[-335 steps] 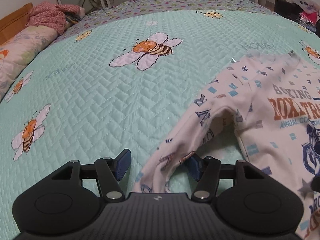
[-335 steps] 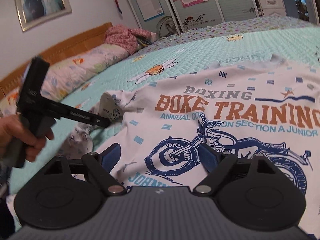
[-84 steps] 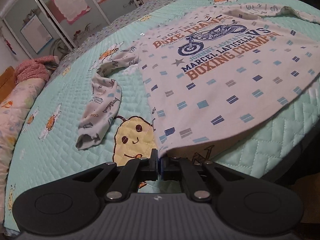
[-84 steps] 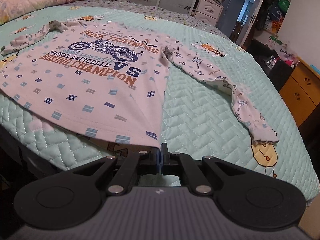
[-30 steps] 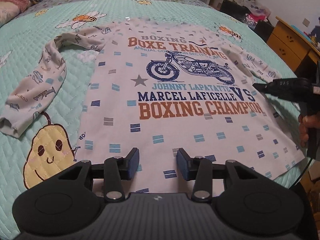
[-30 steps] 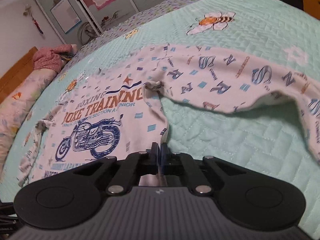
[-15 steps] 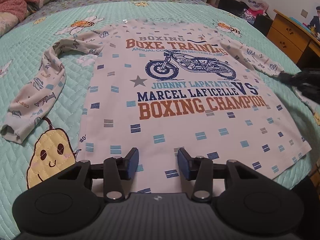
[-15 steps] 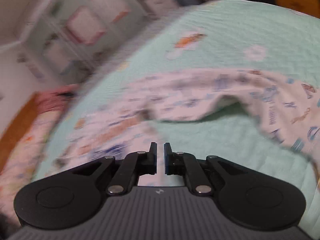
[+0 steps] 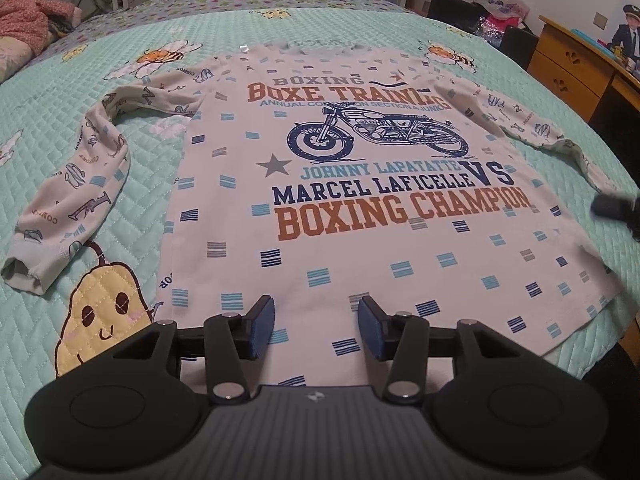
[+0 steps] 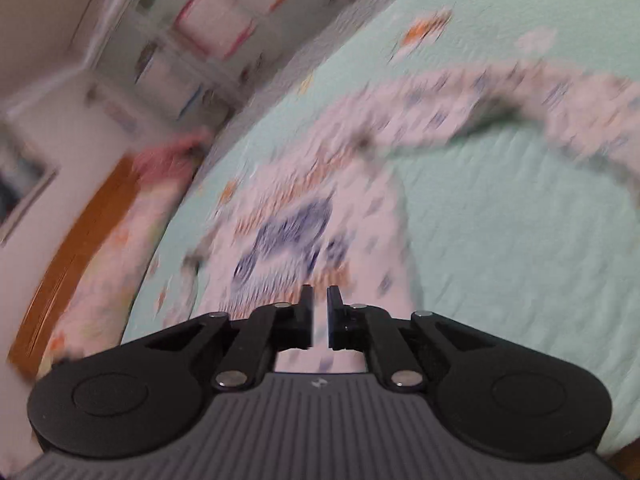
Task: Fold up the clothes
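A white long-sleeved shirt (image 9: 360,200) with a motorcycle print and "BOXING CHAMPION" lettering lies flat, front up, on the bed. Its left sleeve (image 9: 92,184) bends down toward the near edge, and its right sleeve (image 9: 532,124) stretches out to the right. My left gripper (image 9: 316,322) hangs open just over the hem, holding nothing. The right wrist view is motion-blurred: the right gripper (image 10: 319,304) stands over the shirt (image 10: 288,232) with a narrow gap between its fingers and nothing in it. The sleeve (image 10: 520,100) arcs above. A dark blur at the shirt's right side is the right gripper (image 9: 616,210).
The mint quilted bedspread (image 9: 60,92) carries bee prints and a yellow pear patch (image 9: 100,312). A pink heap of clothes (image 9: 24,16) lies at the far left. A wooden dresser (image 9: 576,68) stands beside the bed on the right. The headboard (image 10: 80,248) shows in the right view.
The right gripper let go of the shirt's side and parted slightly, then swung fast across the bed. The left gripper stayed open and edged closer to the hem.
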`<action>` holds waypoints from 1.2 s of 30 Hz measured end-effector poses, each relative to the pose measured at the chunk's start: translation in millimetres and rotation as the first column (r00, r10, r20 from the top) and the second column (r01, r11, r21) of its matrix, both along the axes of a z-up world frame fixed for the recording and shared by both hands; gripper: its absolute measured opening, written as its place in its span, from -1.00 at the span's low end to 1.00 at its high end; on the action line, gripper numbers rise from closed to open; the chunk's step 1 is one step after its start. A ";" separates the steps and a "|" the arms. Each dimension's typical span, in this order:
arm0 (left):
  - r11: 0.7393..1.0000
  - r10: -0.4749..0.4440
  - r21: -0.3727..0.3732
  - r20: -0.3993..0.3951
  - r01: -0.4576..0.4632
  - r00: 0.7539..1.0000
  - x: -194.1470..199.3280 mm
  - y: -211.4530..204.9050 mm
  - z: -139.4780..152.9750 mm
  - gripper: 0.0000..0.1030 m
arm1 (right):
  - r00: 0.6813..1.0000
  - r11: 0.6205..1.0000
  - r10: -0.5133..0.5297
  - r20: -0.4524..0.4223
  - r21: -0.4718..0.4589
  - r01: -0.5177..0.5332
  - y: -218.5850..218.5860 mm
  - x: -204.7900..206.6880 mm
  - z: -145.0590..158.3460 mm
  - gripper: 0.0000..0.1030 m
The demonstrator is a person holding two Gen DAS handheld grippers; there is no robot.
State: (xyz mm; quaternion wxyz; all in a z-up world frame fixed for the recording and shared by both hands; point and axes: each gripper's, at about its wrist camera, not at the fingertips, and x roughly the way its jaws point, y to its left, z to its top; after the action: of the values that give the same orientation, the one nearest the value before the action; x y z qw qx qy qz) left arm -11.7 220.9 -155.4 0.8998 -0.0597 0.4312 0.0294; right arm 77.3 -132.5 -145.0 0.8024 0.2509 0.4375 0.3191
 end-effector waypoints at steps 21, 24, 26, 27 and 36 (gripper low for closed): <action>0.993 0.095 -0.073 0.049 -0.092 0.994 -37.4 51.2 18.2 -0.04 | 0.971 0.970 -0.237 -0.034 -0.070 0.234 -34.6 -45.9 0.4 -0.71; 0.995 0.099 -0.019 0.018 -0.099 0.995 -37.6 50.0 13.1 -0.04 | 0.967 0.968 -0.231 -0.107 -0.129 0.217 -31.2 -43.3 -15.0 -0.85; 0.994 0.107 -0.025 0.013 -0.106 0.994 -40.7 51.7 12.2 -0.04 | 0.961 0.960 -0.263 -0.088 -0.120 0.251 -31.5 -48.6 -13.8 -0.84; 0.994 0.111 -0.027 0.011 -0.110 0.994 -42.3 52.6 11.7 -0.04 | 0.964 0.961 -0.259 -0.064 -0.114 0.251 -29.9 -51.9 -7.7 -0.76; 0.988 0.145 -0.050 -0.008 -0.146 0.989 -56.4 60.3 7.5 -0.02 | 0.972 0.943 -0.232 -0.037 -0.255 0.215 -7.7 -48.7 -3.7 -0.66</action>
State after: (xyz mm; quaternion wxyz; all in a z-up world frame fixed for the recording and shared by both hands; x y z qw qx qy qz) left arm -68.1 281.2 -147.9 0.8924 -0.1137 0.4284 0.0842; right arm 28.6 -140.2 -148.7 0.8435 0.2068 0.4693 0.1598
